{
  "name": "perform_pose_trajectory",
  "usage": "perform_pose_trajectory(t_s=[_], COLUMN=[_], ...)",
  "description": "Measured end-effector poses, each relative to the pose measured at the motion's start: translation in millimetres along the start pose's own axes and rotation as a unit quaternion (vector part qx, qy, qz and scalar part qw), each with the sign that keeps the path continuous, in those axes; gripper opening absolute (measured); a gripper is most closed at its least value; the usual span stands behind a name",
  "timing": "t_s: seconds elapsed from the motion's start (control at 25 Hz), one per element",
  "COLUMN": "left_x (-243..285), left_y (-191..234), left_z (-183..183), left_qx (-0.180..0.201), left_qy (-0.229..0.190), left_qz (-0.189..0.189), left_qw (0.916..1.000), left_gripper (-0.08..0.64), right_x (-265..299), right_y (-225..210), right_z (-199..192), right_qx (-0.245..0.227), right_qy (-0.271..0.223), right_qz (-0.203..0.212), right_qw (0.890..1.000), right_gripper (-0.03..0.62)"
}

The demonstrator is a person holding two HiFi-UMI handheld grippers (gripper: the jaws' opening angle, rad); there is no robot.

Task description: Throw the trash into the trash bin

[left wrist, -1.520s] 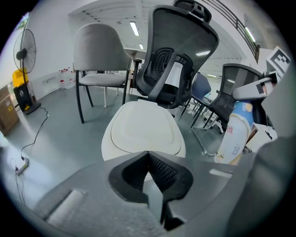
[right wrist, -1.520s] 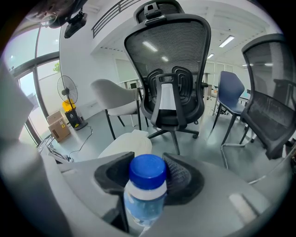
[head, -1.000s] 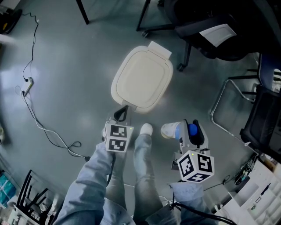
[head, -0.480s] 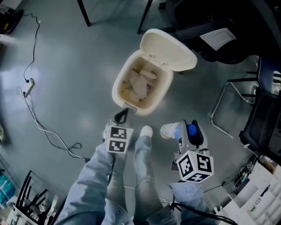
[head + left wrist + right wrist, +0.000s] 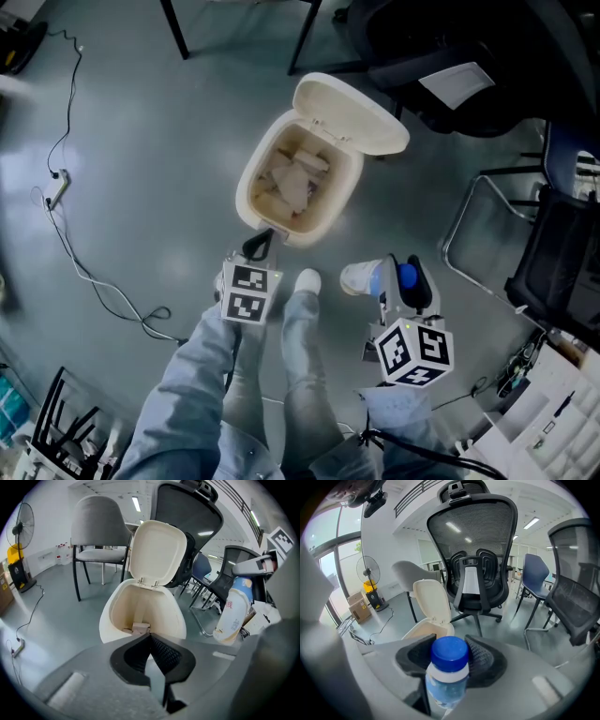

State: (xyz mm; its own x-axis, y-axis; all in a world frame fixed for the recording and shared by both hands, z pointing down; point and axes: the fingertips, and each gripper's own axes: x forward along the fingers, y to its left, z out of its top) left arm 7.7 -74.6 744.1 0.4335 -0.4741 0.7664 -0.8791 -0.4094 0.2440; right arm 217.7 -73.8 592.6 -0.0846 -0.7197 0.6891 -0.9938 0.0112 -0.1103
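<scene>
The cream trash bin (image 5: 253, 202) stands on the grey floor with its lid (image 5: 352, 112) swung up, and crumpled paper trash (image 5: 292, 180) lies inside. My right gripper (image 5: 384, 277) is shut on a white plastic bottle (image 5: 446, 681) with a blue cap, held to the right of the bin and short of it. In the right gripper view the bin (image 5: 426, 629) is beyond the jaws to the left. My left gripper (image 5: 259, 246) hangs at the bin's near rim, jaws shut and empty. The left gripper view shows the open bin (image 5: 140, 613) just ahead and the bottle (image 5: 232, 613) at right.
A person's white shoe (image 5: 307, 279) rests at the bin's foot between the grippers. Black office chairs (image 5: 441, 66) crowd the far right, and a chair frame (image 5: 483, 234) stands right. A cable (image 5: 84, 267) trails over the floor at left. A fan (image 5: 368, 571) and boxes (image 5: 360, 605) stand far left.
The bin's lid, closed a second ago, has swung up and stays open, showing the trash inside. Both grippers have kept their places.
</scene>
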Motion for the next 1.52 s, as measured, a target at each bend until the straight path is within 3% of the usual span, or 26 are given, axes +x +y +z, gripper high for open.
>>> perform_pose_trajectory(t_s=[0.4, 0.64, 0.72, 1.12, 1.52], left_x=[-32.4, -85.2, -95.1, -108.5, -122.7], left_y=[-6.4, 11.7, 17.7, 40.2, 92.9], left_z=[58.4, 118.8, 128.8, 130.9, 109.1], left_qx=[0.022, 0.005, -0.005, -0.031, -0.073], left_qy=[-0.041, -0.136, -0.148, -0.147, -0.147], left_qz=[0.010, 0.063, 0.068, 0.084, 0.130], left_qw=[0.9989, 0.9887, 0.9867, 0.9852, 0.9778], left_gripper=[0.008, 0.008, 0.008, 0.006, 0.008], right_x=[-15.4, -24.2, -22.4, -2.2, 35.7], right_y=[4.0, 12.1, 16.0, 54.2, 100.3], right_z=[31.9, 51.6, 53.8, 59.3, 60.2], right_qx=[0.004, -0.012, -0.012, -0.027, -0.043], right_qy=[-0.024, -0.040, -0.042, -0.034, -0.012], right_qz=[-0.007, -0.010, -0.009, 0.039, 0.078], right_qw=[1.000, 0.999, 0.999, 0.998, 0.996], right_gripper=[0.192, 0.192, 0.192, 0.192, 0.192])
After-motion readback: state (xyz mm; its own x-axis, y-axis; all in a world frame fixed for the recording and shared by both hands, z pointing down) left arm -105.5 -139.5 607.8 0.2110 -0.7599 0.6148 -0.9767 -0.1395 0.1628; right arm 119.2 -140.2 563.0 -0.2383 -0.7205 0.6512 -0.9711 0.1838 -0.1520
